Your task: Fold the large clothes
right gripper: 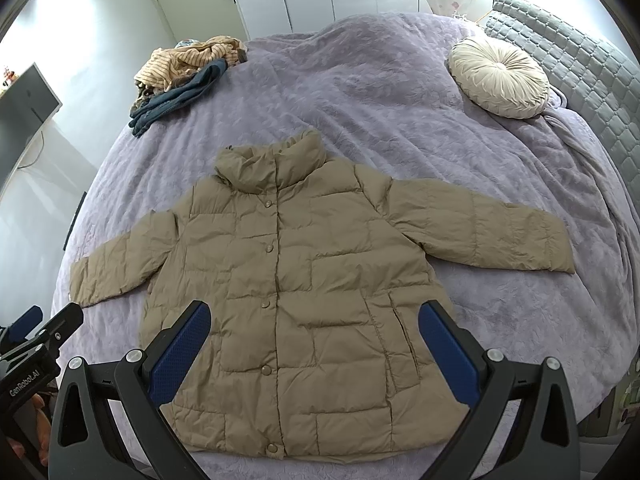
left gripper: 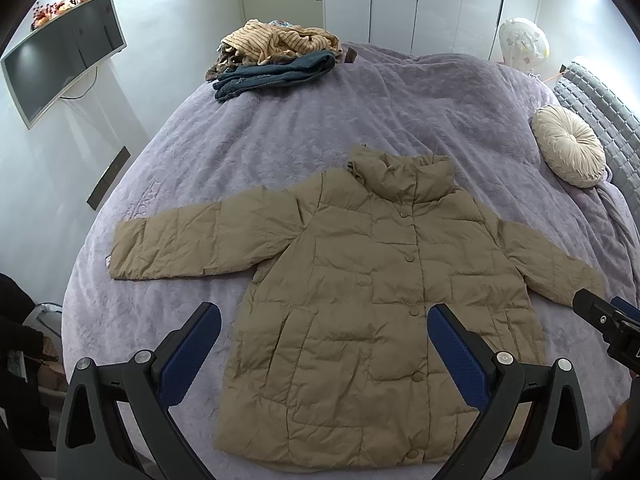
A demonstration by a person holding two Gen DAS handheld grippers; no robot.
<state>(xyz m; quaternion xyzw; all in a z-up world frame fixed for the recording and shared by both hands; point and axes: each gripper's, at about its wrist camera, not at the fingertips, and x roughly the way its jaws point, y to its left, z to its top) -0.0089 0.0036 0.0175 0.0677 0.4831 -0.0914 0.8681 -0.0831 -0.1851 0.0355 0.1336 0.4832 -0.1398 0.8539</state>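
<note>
1. Puffer jacket (left gripper: 360, 300): tan, quilted, snapped shut, lying front-up and flat on the bed (left gripper: 280, 128); it fills the centre and lower half of both frames, collar toward the top, both sleeves spread outward
2. My left hand-held gripper (left gripper: 324, 350): released, jaws wide apart, hovering over the hem at lower centre of the left view, holding nothing
3. My right hand-held gripper (right gripper: 314, 346): likewise released and empty, hovering over the hem at lower centre of the right view
4. Step in hand, as I judge it: first fold not yet begun. Best done by pinching each cuff through both layers, laying the sleeves across the chest, then pressing air out of the padding so the fold stays
5. Edges: the hem lies near the bed's near edge at the bottom of frame; little slack there
6. Open room: bare purple cover above the collar. Clothes pile (left gripper: 276, 64) at upper left and round cushion (right gripper: 498, 78) at upper right sit well apart from the jacket
</note>
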